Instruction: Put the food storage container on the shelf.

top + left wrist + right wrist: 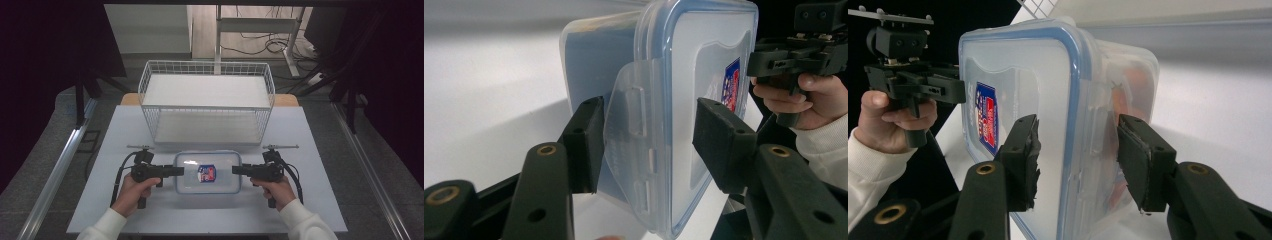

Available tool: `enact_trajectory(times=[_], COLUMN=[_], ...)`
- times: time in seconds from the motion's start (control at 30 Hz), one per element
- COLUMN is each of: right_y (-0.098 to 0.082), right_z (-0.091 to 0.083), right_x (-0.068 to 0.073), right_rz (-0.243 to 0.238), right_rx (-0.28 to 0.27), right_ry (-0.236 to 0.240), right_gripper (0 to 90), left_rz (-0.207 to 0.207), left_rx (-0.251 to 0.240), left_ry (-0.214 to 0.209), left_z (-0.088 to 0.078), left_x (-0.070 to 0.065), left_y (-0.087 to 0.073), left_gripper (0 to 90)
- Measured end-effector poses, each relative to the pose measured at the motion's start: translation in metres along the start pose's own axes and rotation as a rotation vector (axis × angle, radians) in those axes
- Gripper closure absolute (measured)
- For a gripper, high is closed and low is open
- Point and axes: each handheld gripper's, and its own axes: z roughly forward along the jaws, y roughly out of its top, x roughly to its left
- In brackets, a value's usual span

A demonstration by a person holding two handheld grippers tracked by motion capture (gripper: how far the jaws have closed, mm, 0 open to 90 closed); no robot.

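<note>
A clear lidded food container (207, 186) with a blue seal and a red-and-blue label lies flat near the table's front. My left gripper (181, 171) is shut on its left end, one jaw under the base and one over the lid, straddling the side clip (631, 145). My right gripper (235, 170) is shut on the right end in the same way. In the left gripper view the container (704, 60) stands on edge between my left gripper's (649, 145) jaws. In the right gripper view my right gripper (1078, 155) clasps the container (1018, 70), and something orange (1138, 90) shows through its wall.
A white wire basket (207, 117) with two shelves stands just behind the container, at the middle of the pale table (125, 150). Metal rails run along both sides of the table. A desk frame and cables lie on the floor beyond.
</note>
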Motion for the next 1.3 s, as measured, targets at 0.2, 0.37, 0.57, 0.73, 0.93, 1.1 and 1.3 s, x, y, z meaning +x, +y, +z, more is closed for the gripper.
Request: enact_trajectory(times=[0.2,0.37,0.57,0.73,0.93,1.1,1.3], right_y=[0.013,0.030,0.051,0.064,0.070,0.069,0.069], right_z=[0.005,0.010,0.020,0.028,0.037,0.042,0.045], right_x=[-0.010,-0.019,-0.032,-0.041,-0.050,-0.058,-0.062], right_rz=[-0.002,-0.005,-0.005,-0.011,-0.007,0.007,0.066], right_rx=[-0.004,-0.019,-0.037,-0.050,-0.060,-0.057,-0.083], right_ry=[0.001,-0.001,0.007,0.007,-0.004,-0.023,-0.032], right_gripper=[51.6,51.7,51.8,51.8,51.7,51.4,50.7], left_rz=[0.013,0.021,0.013,0.024,0.015,-0.008,-0.036], left_rx=[0.000,-0.004,-0.014,-0.024,-0.031,-0.035,-0.057], left_ry=[-0.006,-0.010,-0.005,-0.004,-0.010,-0.021,-0.017], left_z=[0.005,0.009,0.015,0.018,0.026,0.034,0.037], left_x=[0.009,0.019,0.032,0.044,0.057,0.067,0.072], left_y=[0.019,0.040,0.061,0.074,0.077,0.075,0.076], left_gripper=[49.0,49.6,49.6,49.5,49.3,49.0,48.7])
